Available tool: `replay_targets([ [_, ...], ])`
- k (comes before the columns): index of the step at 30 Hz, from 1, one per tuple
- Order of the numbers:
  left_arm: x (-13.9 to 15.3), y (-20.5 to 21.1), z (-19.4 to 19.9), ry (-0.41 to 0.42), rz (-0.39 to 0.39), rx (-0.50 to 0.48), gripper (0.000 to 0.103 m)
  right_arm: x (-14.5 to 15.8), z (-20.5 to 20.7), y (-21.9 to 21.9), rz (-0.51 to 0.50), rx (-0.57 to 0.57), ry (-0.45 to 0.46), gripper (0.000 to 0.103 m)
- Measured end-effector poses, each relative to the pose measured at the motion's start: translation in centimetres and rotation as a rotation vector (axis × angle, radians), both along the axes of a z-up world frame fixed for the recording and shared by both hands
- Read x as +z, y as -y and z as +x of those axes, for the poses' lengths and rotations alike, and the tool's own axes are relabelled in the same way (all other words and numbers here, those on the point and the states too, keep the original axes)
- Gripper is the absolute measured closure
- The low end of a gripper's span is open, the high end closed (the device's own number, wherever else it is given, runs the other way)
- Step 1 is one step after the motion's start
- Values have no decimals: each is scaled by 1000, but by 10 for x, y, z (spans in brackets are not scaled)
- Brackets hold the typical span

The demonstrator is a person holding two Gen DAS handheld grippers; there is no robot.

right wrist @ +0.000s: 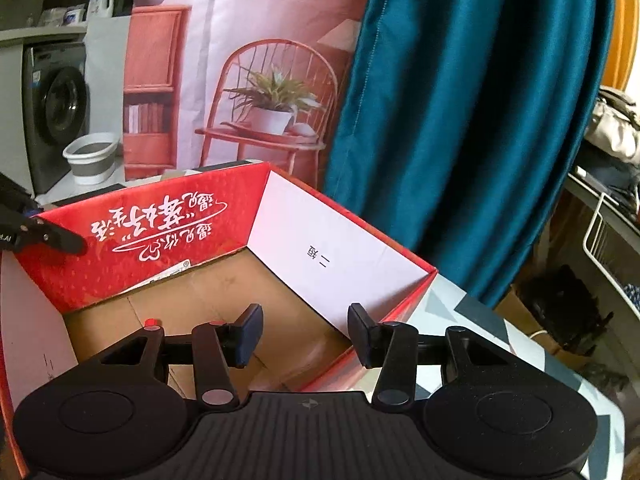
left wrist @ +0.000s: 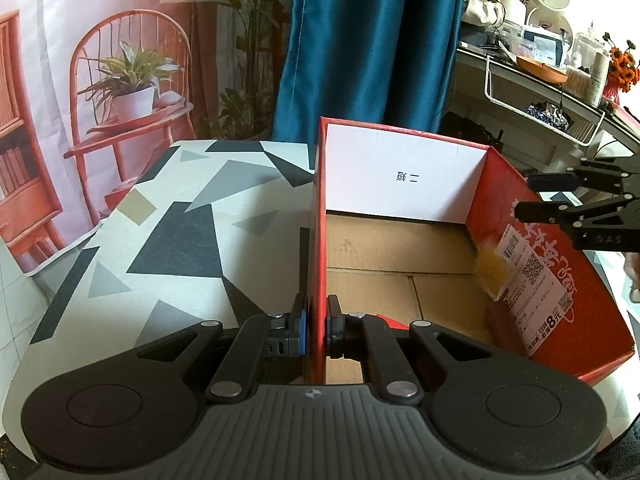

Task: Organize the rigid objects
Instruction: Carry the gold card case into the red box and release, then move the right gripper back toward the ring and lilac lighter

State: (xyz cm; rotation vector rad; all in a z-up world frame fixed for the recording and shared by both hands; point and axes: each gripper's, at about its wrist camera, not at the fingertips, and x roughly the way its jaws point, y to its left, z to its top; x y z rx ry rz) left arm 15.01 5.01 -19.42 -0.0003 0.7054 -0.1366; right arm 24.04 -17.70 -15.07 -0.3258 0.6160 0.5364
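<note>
My left gripper (left wrist: 317, 326) is clamped on the near part of the left wall of the red box (left wrist: 560, 304), one pad outside the wall and one inside, both pressed against the cardboard. The box is my landmark: it sits on the table (left wrist: 168, 240) with its grey, black and white triangle cloth, which spreads to the left of the box. The box is open at the top; its floor is bare brown cardboard, its far wall is white inside with small printed characters, and its right wall is red with white lettering and a shipping label (left wrist: 536, 280). A blurred yellow thing (left wrist: 490, 270) shows against the inside of that right wall; I cannot tell whether it rests on anything. My right gripper (left wrist: 520, 196) hangs above the right wall of the box, near the far corner. In its own view the right gripper (right wrist: 305, 334) stands half open over the box interior with nothing between the jaws. A blue curtain (left wrist: 372, 44) hangs behind the box, and a cluttered shelf (left wrist: 560, 64) lies to its right
</note>
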Motion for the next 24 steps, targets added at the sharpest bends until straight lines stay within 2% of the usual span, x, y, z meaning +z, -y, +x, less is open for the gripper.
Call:
replay_targets([
  [6, 0, 0, 1, -4, 5, 1, 93, 8, -8, 6, 10, -33, 22, 59],
  [17, -1, 0, 3, -19, 2, 3, 93, 19, -30, 47, 70, -215, 42, 56],
  [24, -1, 0, 4, -21, 7, -1, 93, 2, -50, 86, 69, -344, 6, 56],
])
